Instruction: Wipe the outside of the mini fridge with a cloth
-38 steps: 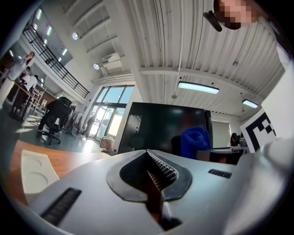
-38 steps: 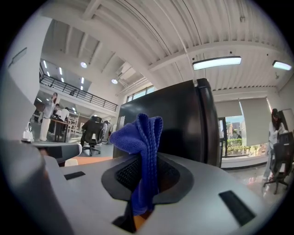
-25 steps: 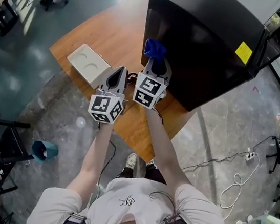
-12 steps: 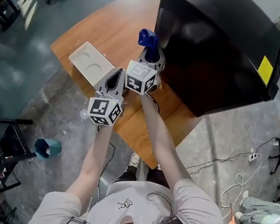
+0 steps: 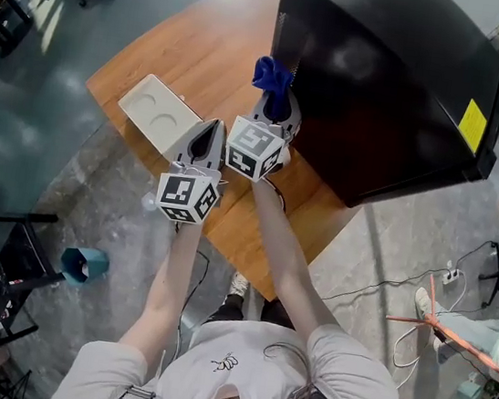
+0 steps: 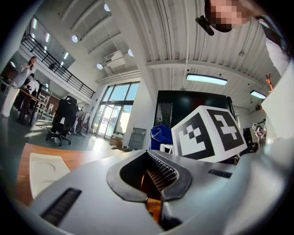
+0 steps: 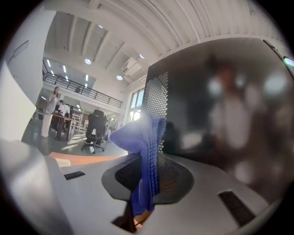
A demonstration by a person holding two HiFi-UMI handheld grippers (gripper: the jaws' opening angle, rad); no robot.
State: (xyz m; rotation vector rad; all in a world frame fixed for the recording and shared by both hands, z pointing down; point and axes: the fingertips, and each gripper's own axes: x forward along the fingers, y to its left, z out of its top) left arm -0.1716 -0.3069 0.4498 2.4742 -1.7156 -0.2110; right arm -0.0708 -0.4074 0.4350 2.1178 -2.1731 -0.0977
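Where the black mini fridge [image 5: 385, 84] stands on the wooden table [image 5: 196, 57], it fills the head view from twelve round to three o'clock, its glossy side facing the person and a yellow sticker [image 5: 473, 126] near its edge at three o'clock. A perforated panel runs up the fridge's nearest corner. The blue cloth [image 5: 272, 76] is bunched just beside that corner, at about nine o'clock of the fridge; whether the fabric touches the panel cannot be told.

The right gripper [image 5: 275, 105] holds the cloth: in the right gripper view its jaws are closed on a fold of the blue fabric, which runs down between the ribbed pads and flares out above them in front of the fridge's perforated panel. The marker cube sits behind the jaws, at six o'clock of the cloth in the head view.

The left gripper [image 5: 207, 137] hangs at seven o'clock of the right one, close beside it, over the table's near edge. Its jaws are closed tip to tip with nothing between them.

A white tray [image 5: 157, 113] with two round hollows lies on the table at ten o'clock of the left gripper. On the grey floor, a teal bin [image 5: 82, 264] stands at eight o'clock of the table.
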